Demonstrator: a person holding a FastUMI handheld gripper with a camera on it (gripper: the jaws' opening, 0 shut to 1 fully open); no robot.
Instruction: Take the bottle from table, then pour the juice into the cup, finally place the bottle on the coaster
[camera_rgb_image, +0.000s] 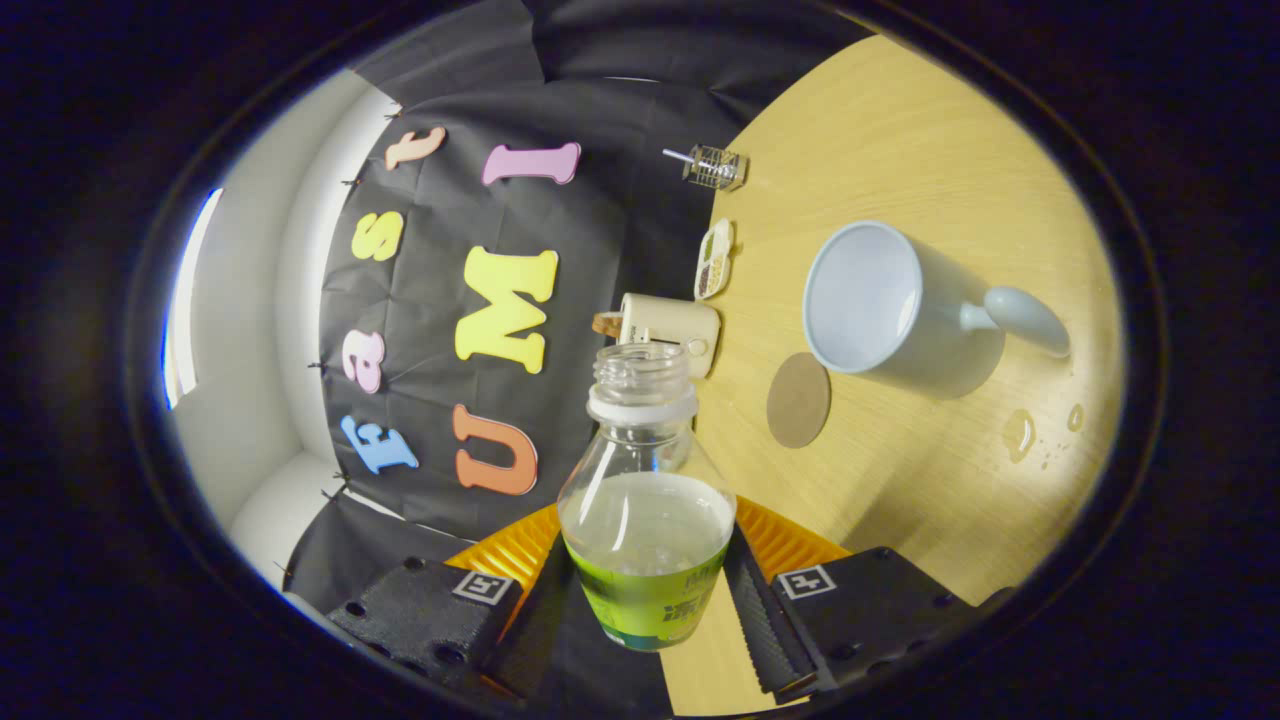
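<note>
Gripping the clear ribbed-neck plastic bottle (645, 500), claw (646, 590) clamped on its rounded body, near smooth cup (880, 305) and round coaster (798, 400).

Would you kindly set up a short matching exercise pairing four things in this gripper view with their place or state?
Things:
1. bottle
2. cup
3. coaster
4. droplets

Places or states:
A. lies bare on the table between bottle and cup
B. uncapped, clamped between the jaws of the gripper
C. spilled on the wood beside the cup
D. pale blue, handled, stands beyond the coaster

Pairs: 1-B, 2-D, 3-A, 4-C
</note>
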